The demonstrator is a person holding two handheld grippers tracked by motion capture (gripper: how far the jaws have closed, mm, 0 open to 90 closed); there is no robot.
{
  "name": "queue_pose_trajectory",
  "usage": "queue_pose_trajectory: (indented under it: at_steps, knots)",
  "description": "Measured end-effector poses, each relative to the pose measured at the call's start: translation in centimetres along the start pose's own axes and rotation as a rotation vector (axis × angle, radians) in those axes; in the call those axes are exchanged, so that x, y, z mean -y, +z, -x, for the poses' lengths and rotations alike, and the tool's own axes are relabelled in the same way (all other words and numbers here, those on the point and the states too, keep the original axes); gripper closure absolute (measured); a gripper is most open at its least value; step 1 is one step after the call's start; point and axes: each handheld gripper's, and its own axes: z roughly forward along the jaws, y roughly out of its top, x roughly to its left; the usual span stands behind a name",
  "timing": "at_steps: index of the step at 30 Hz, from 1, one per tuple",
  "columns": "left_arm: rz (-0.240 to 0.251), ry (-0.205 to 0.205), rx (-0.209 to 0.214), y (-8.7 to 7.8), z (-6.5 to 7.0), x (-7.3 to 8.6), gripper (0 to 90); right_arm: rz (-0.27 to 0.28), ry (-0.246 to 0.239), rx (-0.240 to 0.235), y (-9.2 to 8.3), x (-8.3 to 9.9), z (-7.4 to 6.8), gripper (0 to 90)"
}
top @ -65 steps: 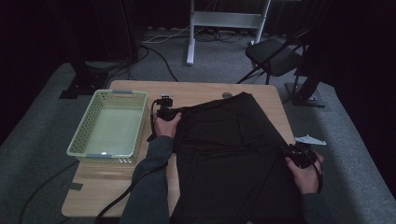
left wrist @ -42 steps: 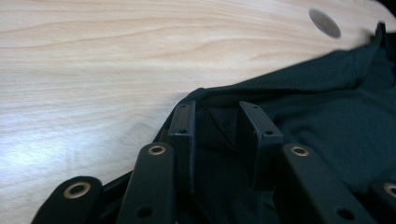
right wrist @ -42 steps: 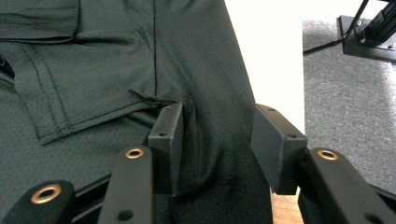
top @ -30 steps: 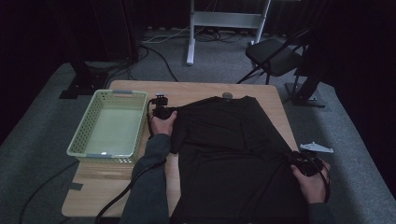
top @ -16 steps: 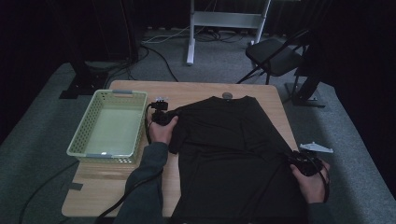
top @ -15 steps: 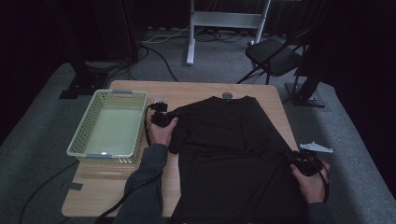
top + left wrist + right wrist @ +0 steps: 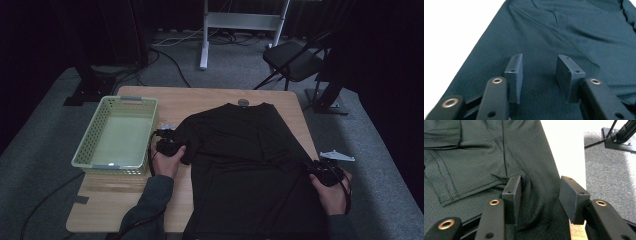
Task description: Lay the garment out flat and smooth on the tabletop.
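A dark T-shirt (image 7: pixel 245 160) lies flat on the wooden table (image 7: pixel 200 100), collar at the far side. My left gripper (image 7: pixel 167 145) is at the shirt's left sleeve, beside the basket. In the left gripper view its jaws (image 7: pixel 539 72) stand open over the dark cloth (image 7: pixel 564 32); they have just been opening, and the pads press on nothing. My right gripper (image 7: pixel 325 172) rests at the shirt's right edge near the table's corner. The right gripper view has it open (image 7: pixel 539 195), with a raised fold of the shirt (image 7: pixel 534 187) between the pads, which stay apart from it.
A pale green plastic basket (image 7: pixel 107 167) stands empty on the table's left side. A small round object (image 7: pixel 243 102) lies just beyond the collar. A white three-cornered piece (image 7: pixel 337 156) lies on the grey carpet right of the table. A folding chair (image 7: pixel 295 60) stands behind.
My left hand has come back toward the person along the shirt's left side, from the shoulder to the sleeve. The shirt now lies spread flatter. The right hand has barely moved.
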Motion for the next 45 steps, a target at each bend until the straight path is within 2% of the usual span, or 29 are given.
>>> queue_pose_trajectory:
  at_steps: [3, 6, 10, 16, 18, 24, 29, 34, 36, 39, 41, 43, 45]
  knots:
    - [0.011, 0.025, -0.052, 0.3, -0.3, -0.3, 59.9, 0.000, 0.006, -0.002, 0.1, -0.1, 0.0, 51.6]
    - [0.017, 0.026, -0.077, 0.5, -0.8, -0.8, 61.4, -0.005, 0.005, -0.002, 0.2, -0.2, 0.2, 51.0]
    - [0.027, 0.066, -0.120, 1.2, -0.7, -1.2, 61.9, -0.010, 0.005, -0.005, 0.3, -0.4, 0.3, 50.6]
    - [0.027, 0.078, -0.147, 1.7, -0.9, -1.8, 63.1, -0.014, 0.009, -0.010, 0.4, -0.5, 0.4, 50.3]
    - [0.031, 0.070, -0.144, 1.8, -0.9, -1.8, 62.8, -0.015, 0.009, -0.013, 0.4, -0.5, 0.5, 50.2]
    - [0.037, 0.041, -0.071, 1.2, -0.6, -1.6, 56.0, -0.021, 0.015, -0.020, 0.3, -0.6, 0.4, 49.7]
    - [0.077, 0.049, 0.007, -0.5, 1.3, -0.9, 53.3, -0.018, 0.007, -0.015, 0.0, -0.5, 0.2, 49.6]
    - [0.079, 0.090, 0.104, -2.3, 4.0, 1.1, 52.2, -0.001, -0.004, -0.021, -0.7, -0.5, 0.0, 49.3]
    - [0.064, 0.094, 0.148, -2.7, 4.8, 2.3, 52.2, 0.008, -0.011, -0.024, -1.1, -0.4, -0.2, 49.2]
    - [0.016, 0.114, 0.185, -3.0, 5.6, 3.9, 52.4, 0.017, -0.013, -0.034, -1.4, -0.4, -0.3, 49.0]
    - [-0.008, 0.107, 0.200, -3.0, 5.6, 4.6, 53.5, 0.021, -0.014, -0.033, -1.6, -0.4, -0.3, 49.0]
    - [-0.055, 0.114, 0.183, -2.7, 5.7, 5.1, 54.4, 0.022, -0.016, -0.034, -1.7, -0.4, -0.4, 49.0]
    - [-0.055, 0.123, 0.165, -2.8, 5.6, 5.1, 57.0, 0.022, -0.022, -0.036, -1.7, -0.5, -0.5, 49.0]
